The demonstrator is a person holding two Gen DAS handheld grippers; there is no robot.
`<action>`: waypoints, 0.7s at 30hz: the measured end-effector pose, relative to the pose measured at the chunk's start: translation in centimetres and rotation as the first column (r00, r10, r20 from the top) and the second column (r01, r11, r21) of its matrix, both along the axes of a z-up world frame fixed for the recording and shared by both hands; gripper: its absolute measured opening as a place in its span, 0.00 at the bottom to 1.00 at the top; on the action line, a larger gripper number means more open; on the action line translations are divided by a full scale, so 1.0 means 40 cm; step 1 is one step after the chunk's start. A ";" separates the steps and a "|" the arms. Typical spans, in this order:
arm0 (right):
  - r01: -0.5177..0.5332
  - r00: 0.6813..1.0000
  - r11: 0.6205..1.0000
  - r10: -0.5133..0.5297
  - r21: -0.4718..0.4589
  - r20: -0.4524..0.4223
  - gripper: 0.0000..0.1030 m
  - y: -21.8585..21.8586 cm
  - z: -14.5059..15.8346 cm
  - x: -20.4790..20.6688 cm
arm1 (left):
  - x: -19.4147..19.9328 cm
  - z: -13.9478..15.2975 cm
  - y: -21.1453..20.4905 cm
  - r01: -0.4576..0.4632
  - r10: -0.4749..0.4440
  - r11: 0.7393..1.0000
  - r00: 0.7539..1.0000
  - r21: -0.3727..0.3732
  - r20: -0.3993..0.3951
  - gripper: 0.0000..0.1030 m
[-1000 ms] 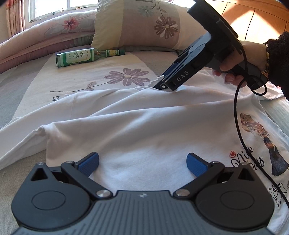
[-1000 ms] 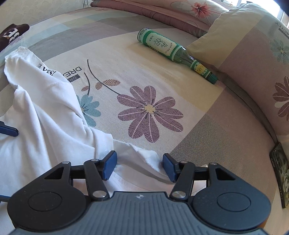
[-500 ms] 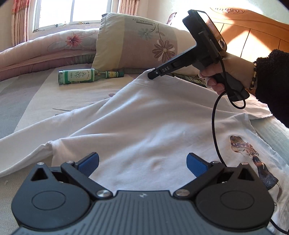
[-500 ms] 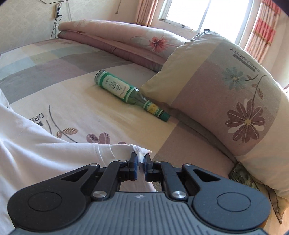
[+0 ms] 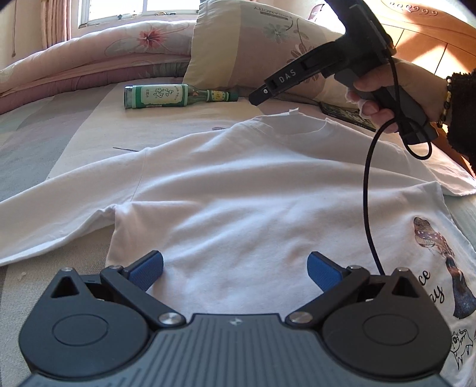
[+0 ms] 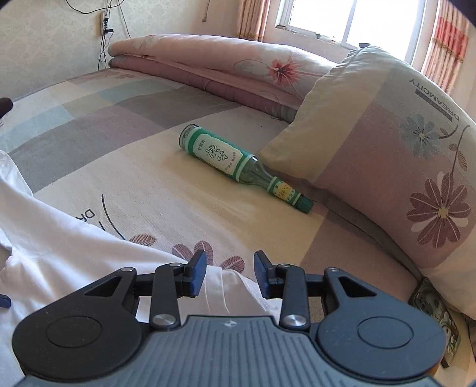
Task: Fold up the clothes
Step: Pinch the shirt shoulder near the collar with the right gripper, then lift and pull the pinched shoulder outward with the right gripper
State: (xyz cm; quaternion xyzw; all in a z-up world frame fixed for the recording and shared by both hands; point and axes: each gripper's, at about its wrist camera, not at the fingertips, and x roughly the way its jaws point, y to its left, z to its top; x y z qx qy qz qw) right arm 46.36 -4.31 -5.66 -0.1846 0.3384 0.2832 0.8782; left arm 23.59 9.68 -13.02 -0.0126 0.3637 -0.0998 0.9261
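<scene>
Green bottle [image 6: 238, 163] lies capped, contents unclear; both grippers' jaws released, right's opening over white shirt [image 5: 253, 184]

Off-task stuff in my view: green glass bottle [image 6: 242, 166] lying on its side on the bedsheet [image 6: 125, 125], neck pointing at the floral pillow [image 6: 395, 166], cap just beside it. Folded quilt [image 6: 214, 62] stacked along the far edge under the window [image 6: 321, 15]. Dark flat case [image 5: 346, 114], blurry, tucked at the pillow's base. Wooden headboard [image 5: 431, 38] behind. Power strip and cables [image 6: 105, 25] on the wall.
</scene>
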 end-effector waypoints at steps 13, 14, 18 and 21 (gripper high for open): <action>-0.078 0.966 0.996 0.065 -0.041 -0.251 0.16 0.093 -0.093 0.141 | 0.007 -0.001 0.015 0.001 -0.001 1.000 1.000 -0.010 -0.028 0.99; -0.098 0.963 0.995 0.087 -0.032 -0.254 0.16 0.088 -0.088 0.119 | 0.007 -0.001 0.015 0.000 0.000 1.000 1.000 -0.012 -0.029 0.99; -0.185 0.956 0.981 0.168 -0.050 -0.242 0.17 0.074 -0.076 0.016 | 0.011 -0.004 0.009 -0.003 0.003 1.000 1.000 0.002 -0.029 0.99; -0.216 0.954 0.973 0.191 -0.086 -0.231 0.17 0.071 -0.084 -0.051 | 0.011 -0.008 0.002 -0.002 0.002 1.000 1.000 0.018 -0.027 0.99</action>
